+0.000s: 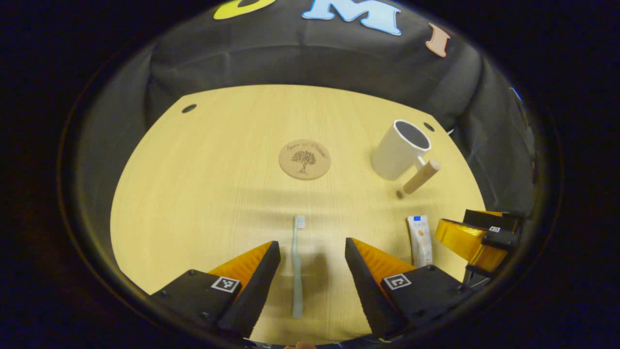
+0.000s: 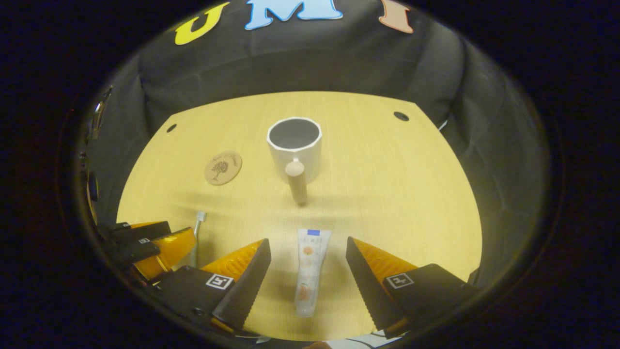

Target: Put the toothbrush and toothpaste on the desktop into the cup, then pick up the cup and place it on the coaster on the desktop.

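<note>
A pale toothbrush point(image 1: 297, 266) lies lengthwise on the wooden desktop point(image 1: 203, 203), right between the fingers of my open left gripper point(image 1: 312, 276). The toothpaste tube point(image 2: 310, 271) lies flat between the fingers of my open right gripper point(image 2: 306, 278); in the left gripper view the toothpaste point(image 1: 420, 240) sits beside the right gripper point(image 1: 477, 237). A white cup point(image 2: 295, 150) with a wooden peg handle point(image 2: 296, 182) stands upright beyond the tube. The round cork coaster point(image 1: 304, 159) lies mid-table, to the left of the cup point(image 1: 401, 150). The toothbrush head point(image 2: 199, 218) shows by the left gripper point(image 2: 145, 245).
The coaster point(image 2: 223, 167) lies flat with a tree print on it. Small dark holes point(image 2: 400, 116) mark the desktop's far corners. Black cloth walls close the table in at the back and sides.
</note>
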Demonstrator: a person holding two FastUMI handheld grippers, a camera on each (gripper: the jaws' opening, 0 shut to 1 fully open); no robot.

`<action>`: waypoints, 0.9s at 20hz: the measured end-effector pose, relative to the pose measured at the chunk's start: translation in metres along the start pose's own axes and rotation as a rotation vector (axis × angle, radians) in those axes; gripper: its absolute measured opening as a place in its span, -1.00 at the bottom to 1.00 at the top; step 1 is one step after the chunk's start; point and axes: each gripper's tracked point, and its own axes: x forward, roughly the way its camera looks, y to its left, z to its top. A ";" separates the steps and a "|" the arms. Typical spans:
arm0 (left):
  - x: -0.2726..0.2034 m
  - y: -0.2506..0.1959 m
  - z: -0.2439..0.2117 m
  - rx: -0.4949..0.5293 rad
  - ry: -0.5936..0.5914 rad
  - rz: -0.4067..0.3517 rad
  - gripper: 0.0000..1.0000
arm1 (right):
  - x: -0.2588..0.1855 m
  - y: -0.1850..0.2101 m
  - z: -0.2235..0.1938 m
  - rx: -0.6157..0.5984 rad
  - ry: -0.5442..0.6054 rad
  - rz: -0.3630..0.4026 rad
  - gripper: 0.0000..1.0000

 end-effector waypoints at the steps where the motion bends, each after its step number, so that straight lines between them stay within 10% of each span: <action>1: 0.005 0.000 -0.006 -0.004 0.035 0.000 0.84 | 0.006 0.000 -0.005 0.005 0.034 0.003 0.99; 18: 0.038 0.011 -0.047 0.079 0.416 0.063 0.82 | 0.053 0.003 -0.048 0.056 0.354 0.026 0.98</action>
